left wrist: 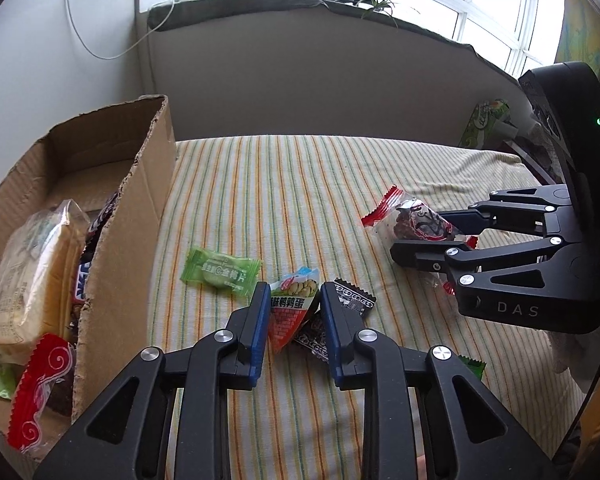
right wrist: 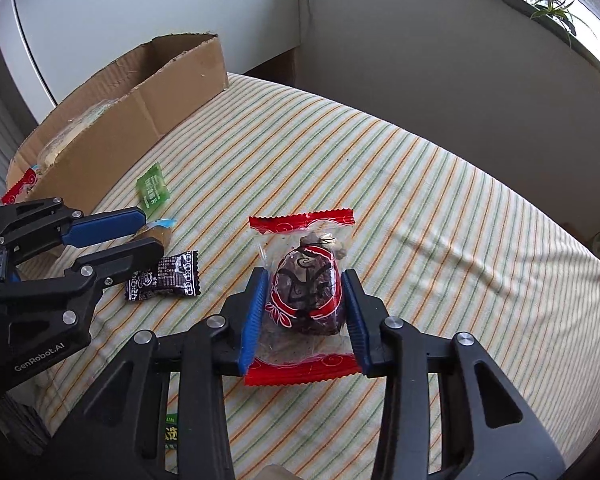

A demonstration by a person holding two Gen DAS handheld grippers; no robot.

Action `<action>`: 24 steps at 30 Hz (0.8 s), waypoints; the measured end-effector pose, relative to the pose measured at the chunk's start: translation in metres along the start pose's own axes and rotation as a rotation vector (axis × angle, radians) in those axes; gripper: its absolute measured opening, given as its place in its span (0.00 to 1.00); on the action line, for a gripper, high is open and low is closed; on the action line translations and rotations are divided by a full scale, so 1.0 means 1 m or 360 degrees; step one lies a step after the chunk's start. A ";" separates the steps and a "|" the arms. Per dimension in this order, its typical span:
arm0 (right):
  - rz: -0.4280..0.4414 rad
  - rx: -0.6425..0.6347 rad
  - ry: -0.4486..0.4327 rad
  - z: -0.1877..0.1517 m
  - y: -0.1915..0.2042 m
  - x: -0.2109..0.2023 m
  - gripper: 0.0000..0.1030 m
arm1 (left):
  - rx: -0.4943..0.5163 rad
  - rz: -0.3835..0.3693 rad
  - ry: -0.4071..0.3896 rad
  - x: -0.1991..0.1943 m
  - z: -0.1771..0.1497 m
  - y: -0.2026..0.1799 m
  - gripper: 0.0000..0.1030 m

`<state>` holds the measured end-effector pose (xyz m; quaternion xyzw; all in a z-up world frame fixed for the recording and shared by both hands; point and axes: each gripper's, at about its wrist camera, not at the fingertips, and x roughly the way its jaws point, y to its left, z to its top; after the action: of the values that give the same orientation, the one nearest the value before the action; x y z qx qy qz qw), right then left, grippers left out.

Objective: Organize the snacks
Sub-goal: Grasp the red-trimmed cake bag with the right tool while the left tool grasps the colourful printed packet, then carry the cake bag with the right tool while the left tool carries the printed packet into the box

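A striped cloth is spread over the flat top. A cardboard box stands at the far left, with a bread pack and other snacks inside. A green candy lies on the cloth beside the box, and a black packet lies beside the left gripper. That gripper is clamped on a small quail egg packet. The right gripper has its pads on both sides of a red-edged snack bag; the pads are seen touching the bag. No earlier picture is given. Only the left view shows inside the box. Only the right view shows the whole red-edged bag.
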<state>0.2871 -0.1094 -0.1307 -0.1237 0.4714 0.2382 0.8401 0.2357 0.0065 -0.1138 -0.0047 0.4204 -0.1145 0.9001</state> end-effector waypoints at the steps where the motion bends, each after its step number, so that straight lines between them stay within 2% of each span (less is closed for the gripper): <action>1: -0.0001 0.0009 -0.0004 -0.003 -0.002 -0.004 0.38 | 0.0000 -0.0008 -0.0003 -0.001 -0.001 0.000 0.22; 7: -0.0024 0.0065 -0.0052 -0.012 -0.009 -0.024 0.37 | 0.0006 -0.0082 -0.0038 -0.014 -0.004 -0.005 0.22; 13: -0.0049 0.0058 -0.0115 -0.016 -0.001 -0.057 0.37 | 0.0037 -0.0167 -0.0167 -0.048 -0.003 -0.015 0.21; 17: -0.0065 0.0029 -0.0159 -0.017 0.011 -0.080 0.37 | 0.0035 -0.0182 -0.0262 -0.070 0.001 -0.017 0.21; 24: -0.0069 -0.0019 -0.0231 0.000 0.035 -0.110 0.37 | -0.0090 -0.0192 -0.0403 -0.100 0.013 0.012 0.21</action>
<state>0.2202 -0.1107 -0.0366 -0.1214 0.4050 0.2311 0.8763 0.1860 0.0379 -0.0306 -0.0698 0.3055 -0.1550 0.9369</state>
